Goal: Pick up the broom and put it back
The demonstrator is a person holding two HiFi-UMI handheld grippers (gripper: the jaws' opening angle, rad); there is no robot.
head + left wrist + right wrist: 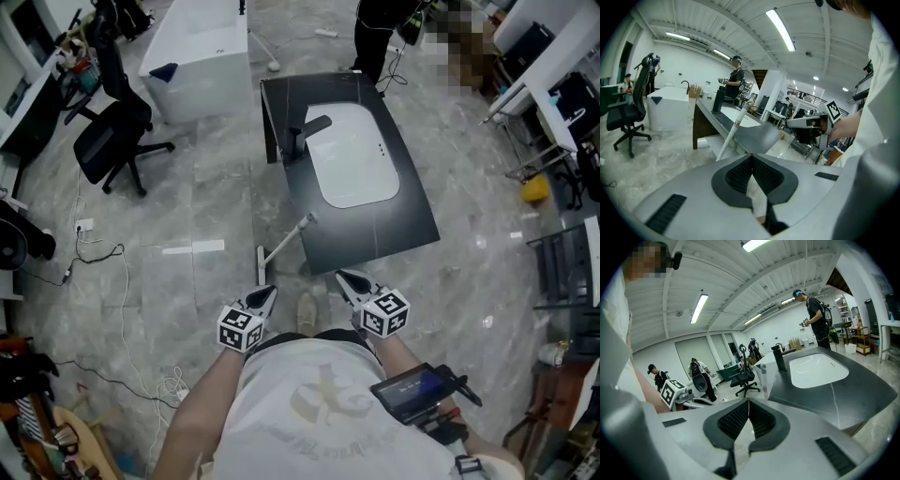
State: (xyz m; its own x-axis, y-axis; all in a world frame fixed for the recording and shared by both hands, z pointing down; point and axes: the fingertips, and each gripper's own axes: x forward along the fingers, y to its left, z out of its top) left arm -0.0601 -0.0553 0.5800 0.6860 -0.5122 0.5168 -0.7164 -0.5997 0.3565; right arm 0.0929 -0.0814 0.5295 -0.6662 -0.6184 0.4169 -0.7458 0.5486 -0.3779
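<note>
The broom (284, 241) has a white handle that leans against the near left edge of a dark counter (412, 211), with its head on the floor. In the left gripper view the broom handle (731, 135) rises just ahead of the jaws. My left gripper (266, 296) is a short way from the broom's head, shut and empty, its pads meeting at the tip (751, 156). To its right my right gripper (346, 278) hangs in front of the counter's near edge. It is also shut with nothing in it (748, 401).
The counter carries a white sink (354, 155) and a black faucet (305, 131). A black office chair (111, 136) and a white cabinet (200, 56) stand to the left. Cables (103, 258) lie on the floor. A person (380, 33) stands beyond the counter.
</note>
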